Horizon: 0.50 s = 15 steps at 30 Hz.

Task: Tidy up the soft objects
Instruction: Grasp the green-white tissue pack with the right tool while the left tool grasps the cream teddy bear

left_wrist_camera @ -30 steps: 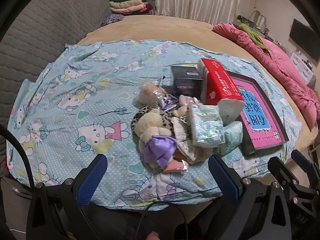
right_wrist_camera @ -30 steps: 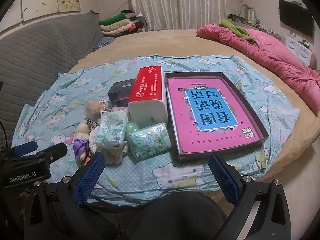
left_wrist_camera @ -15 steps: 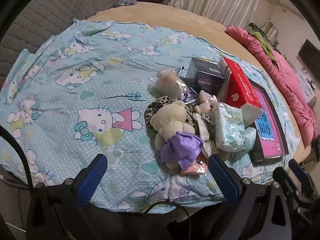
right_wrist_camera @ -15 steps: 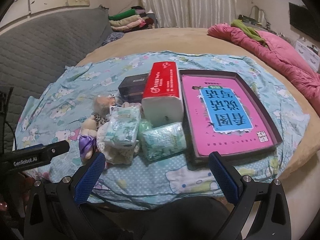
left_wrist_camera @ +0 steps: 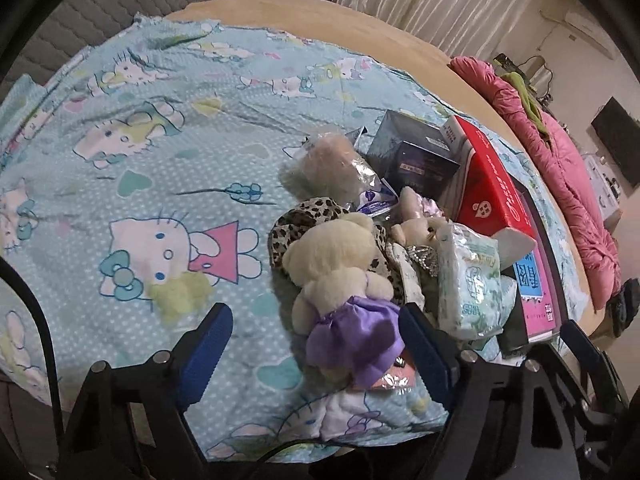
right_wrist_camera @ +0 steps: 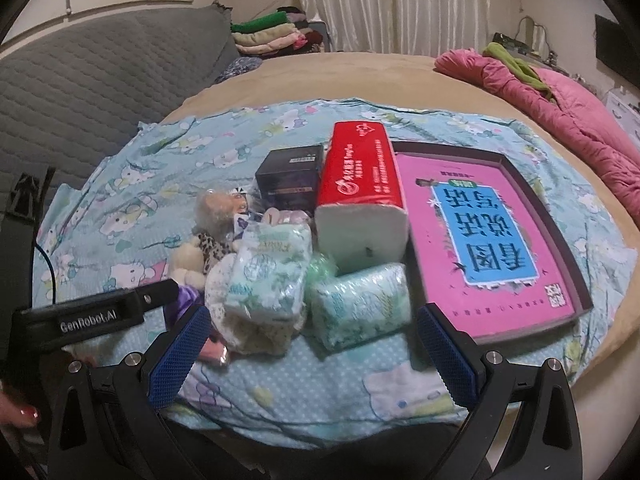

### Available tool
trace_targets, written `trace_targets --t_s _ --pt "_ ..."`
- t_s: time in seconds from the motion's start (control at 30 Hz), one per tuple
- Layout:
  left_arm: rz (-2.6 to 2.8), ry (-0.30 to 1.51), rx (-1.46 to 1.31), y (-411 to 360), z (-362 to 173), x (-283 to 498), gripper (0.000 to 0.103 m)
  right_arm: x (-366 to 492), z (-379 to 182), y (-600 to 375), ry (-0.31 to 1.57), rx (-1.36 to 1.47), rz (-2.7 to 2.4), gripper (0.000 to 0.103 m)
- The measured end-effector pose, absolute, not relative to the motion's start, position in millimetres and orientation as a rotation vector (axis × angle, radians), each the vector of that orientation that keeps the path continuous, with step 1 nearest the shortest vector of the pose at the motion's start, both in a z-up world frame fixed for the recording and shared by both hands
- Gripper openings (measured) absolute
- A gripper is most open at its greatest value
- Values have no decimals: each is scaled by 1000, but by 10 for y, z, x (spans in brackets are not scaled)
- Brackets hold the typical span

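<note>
A cream teddy bear in a purple dress [left_wrist_camera: 340, 264] lies at the near end of a pile on the cartoon-cat sheet [left_wrist_camera: 160, 140]. My left gripper [left_wrist_camera: 316, 332] hangs just over it. Its jaws are closing with the purple skirt between them, and the left pad stands well clear of the bear. A leopard-print plush [left_wrist_camera: 304, 216], a bagged plush [left_wrist_camera: 328, 164] and a small tissue pack [left_wrist_camera: 468, 280] crowd around. My right gripper [right_wrist_camera: 314, 332] is open with nothing in it, just short of two soft tissue packs [right_wrist_camera: 268, 272] [right_wrist_camera: 360, 304]. The left gripper's body [right_wrist_camera: 100, 312] shows at its left.
A red-wrapped tissue brick [right_wrist_camera: 360, 184] and a dark box [right_wrist_camera: 292, 176] stand behind the pile. At the right is a dark tray [right_wrist_camera: 532, 200] holding a pink book [right_wrist_camera: 488, 232]. A pink quilt [right_wrist_camera: 560, 100] lies at the far right, and grey quilted padding [right_wrist_camera: 100, 80] at the left.
The left gripper has come down and forward onto the bear, and its jaws have narrowed. The right gripper has moved closer to the tissue packs.
</note>
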State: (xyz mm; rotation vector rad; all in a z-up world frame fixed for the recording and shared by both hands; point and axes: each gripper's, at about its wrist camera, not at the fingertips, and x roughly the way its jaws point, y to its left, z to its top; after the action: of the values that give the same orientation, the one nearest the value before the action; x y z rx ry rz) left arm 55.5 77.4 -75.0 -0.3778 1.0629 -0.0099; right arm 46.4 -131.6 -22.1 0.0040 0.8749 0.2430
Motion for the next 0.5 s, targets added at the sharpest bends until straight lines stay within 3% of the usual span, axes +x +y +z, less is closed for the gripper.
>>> trace_targets --t_s 0.37,0.5 --pt "-79 1085 -474 864 -968 683 63 833 -508 -1035 934 -51 234 103" --pt "-100 1089 -515 933 -1032 704 63 902 -555 -1011 947 -45 247 103"
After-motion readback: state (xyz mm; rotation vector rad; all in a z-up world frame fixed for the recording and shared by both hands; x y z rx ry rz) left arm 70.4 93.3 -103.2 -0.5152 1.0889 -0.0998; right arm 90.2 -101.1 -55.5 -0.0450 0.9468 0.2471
